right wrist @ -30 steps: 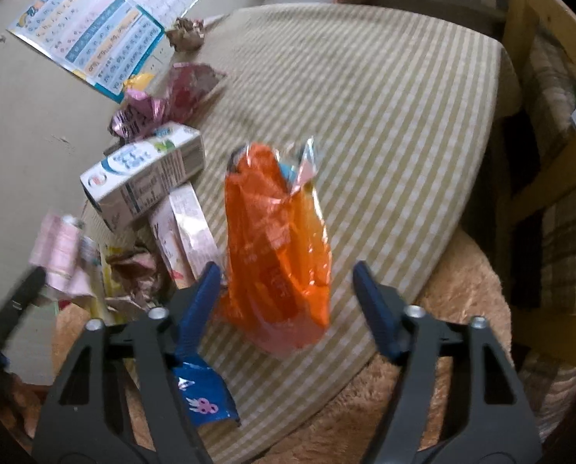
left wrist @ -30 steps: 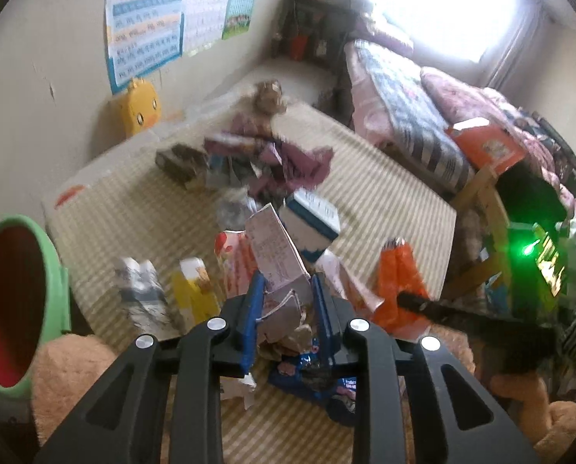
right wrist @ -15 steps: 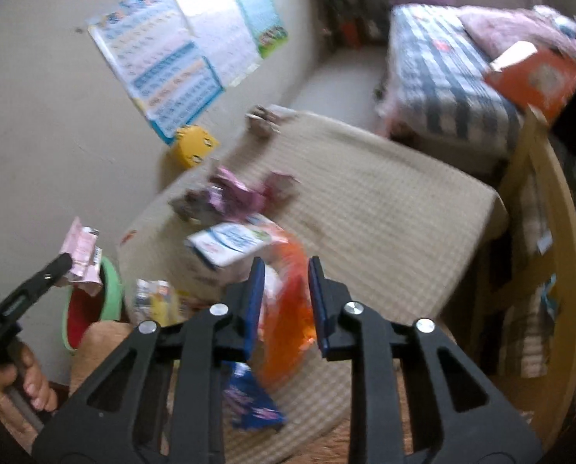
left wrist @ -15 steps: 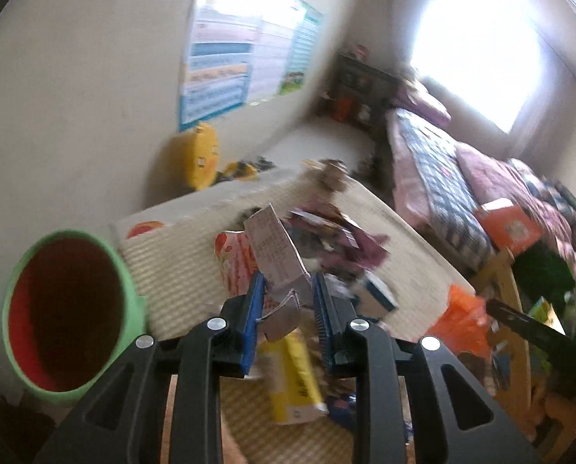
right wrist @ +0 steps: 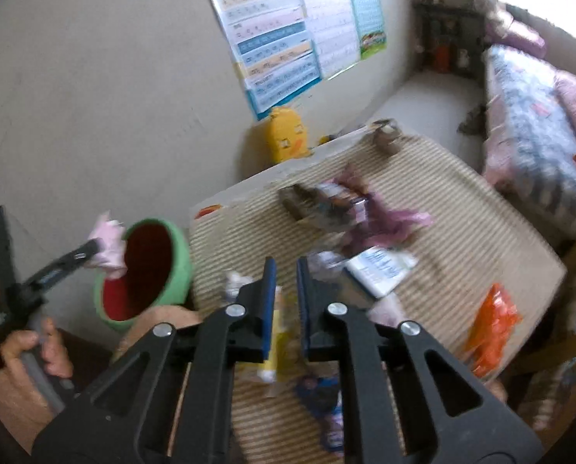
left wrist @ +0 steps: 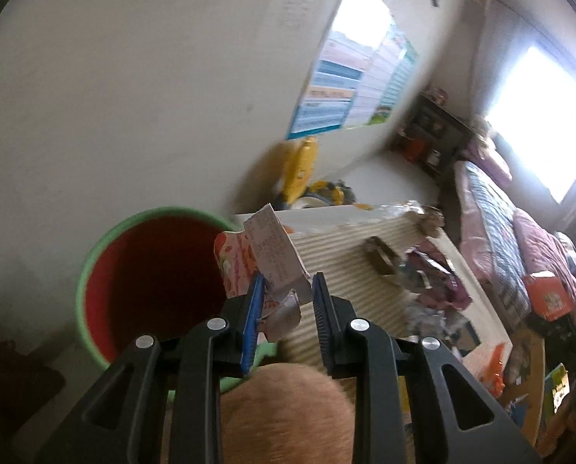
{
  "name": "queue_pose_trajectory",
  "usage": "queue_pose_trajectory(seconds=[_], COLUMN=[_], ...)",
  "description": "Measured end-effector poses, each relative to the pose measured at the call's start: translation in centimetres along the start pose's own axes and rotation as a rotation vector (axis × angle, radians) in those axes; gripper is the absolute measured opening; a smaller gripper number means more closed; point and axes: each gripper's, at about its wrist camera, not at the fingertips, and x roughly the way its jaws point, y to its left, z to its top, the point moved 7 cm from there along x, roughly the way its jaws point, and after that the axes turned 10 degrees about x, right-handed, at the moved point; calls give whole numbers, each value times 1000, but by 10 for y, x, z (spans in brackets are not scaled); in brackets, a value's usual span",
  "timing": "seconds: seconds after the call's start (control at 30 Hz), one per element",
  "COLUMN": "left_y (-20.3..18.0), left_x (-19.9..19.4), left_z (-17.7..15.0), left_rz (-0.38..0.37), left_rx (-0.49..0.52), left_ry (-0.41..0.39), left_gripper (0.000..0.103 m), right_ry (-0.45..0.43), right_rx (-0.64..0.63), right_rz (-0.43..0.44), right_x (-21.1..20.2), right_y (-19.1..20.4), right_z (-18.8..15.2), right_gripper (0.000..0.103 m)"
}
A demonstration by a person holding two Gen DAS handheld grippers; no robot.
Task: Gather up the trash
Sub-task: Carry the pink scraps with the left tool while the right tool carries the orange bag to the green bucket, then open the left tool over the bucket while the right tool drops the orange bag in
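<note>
Left gripper (left wrist: 286,301) pinches a light, crumpled paper wrapper (left wrist: 272,266) by its lower edge beside the green bin (left wrist: 94,270), flimsy and slip-prone; right gripper (right wrist: 286,290) is clenched, holding nothing.

Beige wall (right wrist: 94,77) carrying colourful charts (right wrist: 288,31); bright window (left wrist: 539,123) washing out the far end. Bed (right wrist: 531,135) with checked cover and pink pillows (left wrist: 539,247) lying along the right. Dark shelf (right wrist: 446,38) standing in the corner, pale floor (right wrist: 423,100) showing before it.
</note>
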Motion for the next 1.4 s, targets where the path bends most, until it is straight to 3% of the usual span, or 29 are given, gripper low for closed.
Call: queue_pose_trajectory(seconds=[0.03, 0.07, 0.1, 0.2, 0.3, 0.5, 0.53, 0.57, 0.63, 0.77, 0.87, 0.93, 1.0, 1.17, 1.27, 1.4], left_y=[6, 13, 18, 24, 16, -2, -3, -3, 0, 11, 31, 44, 55, 76, 87, 99], left_x=[-1, -1, 0, 6, 12, 12, 12, 13, 11, 11, 18, 24, 30, 43, 50, 52], left_z=[-4, -8, -11, -22, -24, -25, -25, -27, -24, -22, -25, -27, -29, -36, -39, -41], left_rz=[9, 16, 18, 12, -9, -38, -39, -38, -31, 8, 56, 76, 92, 124, 154, 182], left_rx=[-3, -8, -14, -37, -36, 3, 2, 1, 2, -3, -17, -33, -45, -59, -62, -66], left_ry=[5, 13, 21, 46, 54, 47, 50, 53, 51, 44, 56, 71, 86, 114, 138, 143], left_gripper=[23, 23, 23, 23, 23, 24, 24, 24, 24, 24, 24, 24, 24, 24, 26, 27], right_ry=[-1, 2, 7, 33, 136, 241, 259, 258, 238, 84, -10, -25, 12, 222, 303, 352], right_rx=[69, 126, 185, 311, 393, 476, 487, 507, 507, 400, 321, 225, 145, 6, -68, -114], right_rz=[-21, -35, -60, -211, -345, -325, -317, -287, -283, -311, -224, -109, 1, 294, 346, 354], right_x=[-2, -3, -5, -4, 18, 65, 75, 76, 75, 39, 14, 10, 25, 89, 126, 154], right_y=[-22, -39, -59, -128, -186, -217, -220, -215, -211, -184, -137, -77, -22, 115, 171, 207], right_z=[4, 6, 5, -7, -34, -61, -65, -67, -64, -36, -7, 10, 14, -16, -34, -42], right_gripper=[36, 57, 60, 62, 65, 73, 71, 55, 48, 46, 46, 47, 47, 47, 47, 49])
